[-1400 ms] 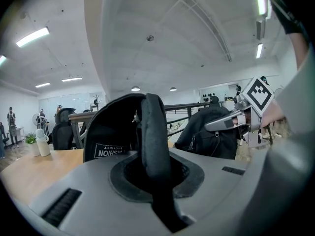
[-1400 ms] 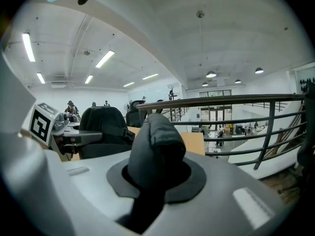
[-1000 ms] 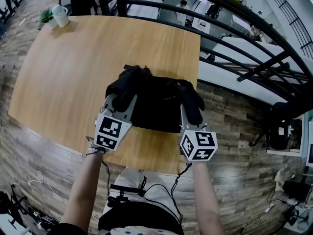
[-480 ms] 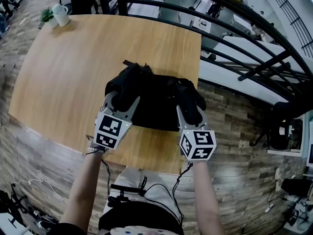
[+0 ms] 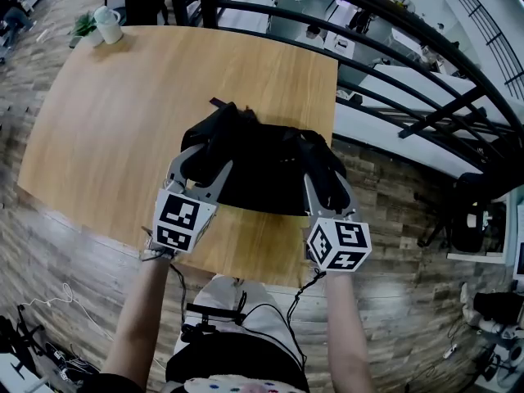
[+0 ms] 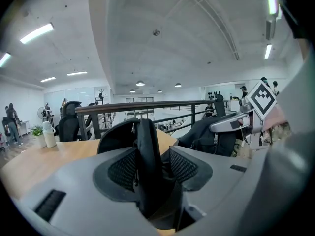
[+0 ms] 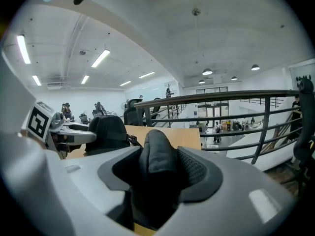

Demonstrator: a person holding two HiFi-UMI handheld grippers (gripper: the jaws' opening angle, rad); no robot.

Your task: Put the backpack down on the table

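A black backpack lies on the wooden table near its front right corner. My left gripper is at the bag's left side with a padded shoulder strap standing between its jaws. The jaws are opening, and a gap shows beside the strap. My right gripper is at the bag's right side. Its jaws are opening too, around the other thick strap, which still fills most of the gap. In the right gripper view the bag's body sits further left.
A white mug and a small plant stand at the table's far left corner. A black metal railing runs behind and to the right of the table. The table's front edge is just under my hands.
Both pairs of jaws have spread apart around the straps. The grippers have drawn slightly up and back. The backpack stays resting on the table.
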